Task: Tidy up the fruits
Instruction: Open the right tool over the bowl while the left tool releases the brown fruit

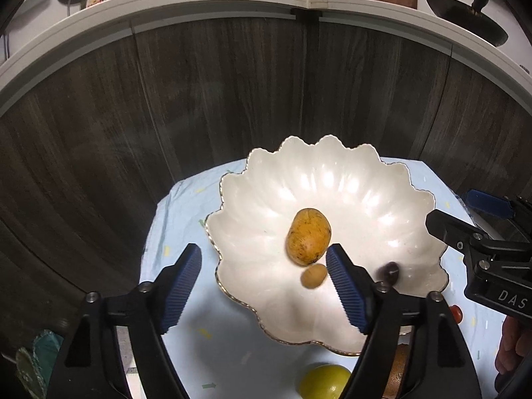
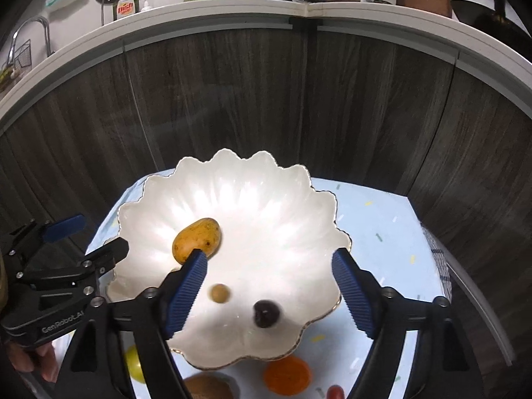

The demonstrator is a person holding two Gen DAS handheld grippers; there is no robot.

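Observation:
A white scalloped bowl (image 1: 332, 173) with a gold rim stands on the light blue cloth. In it lie a yellow mango (image 1: 308, 236), a small tan fruit (image 1: 313, 276) and a dark round fruit (image 1: 389, 272) that looks blurred. My left gripper (image 1: 264, 252) hovers open over the bowl's near left rim with nothing between its pads. In the right wrist view my right gripper (image 2: 269, 256) is open above the bowl (image 2: 266, 179), with the dark fruit (image 2: 266, 313) lying free below its gap, the tan fruit (image 2: 220, 293) beside it and the mango (image 2: 197, 240) behind the left finger.
Outside the bowl, at its near side, lie a yellow-green fruit (image 2: 134, 364), an orange (image 2: 287, 375), a brown kiwi (image 2: 207, 387) and a small red fruit (image 2: 335, 392). Dark wood cabinet doors (image 1: 232, 99) rise just behind the small table, under a white counter crowded with kitchenware.

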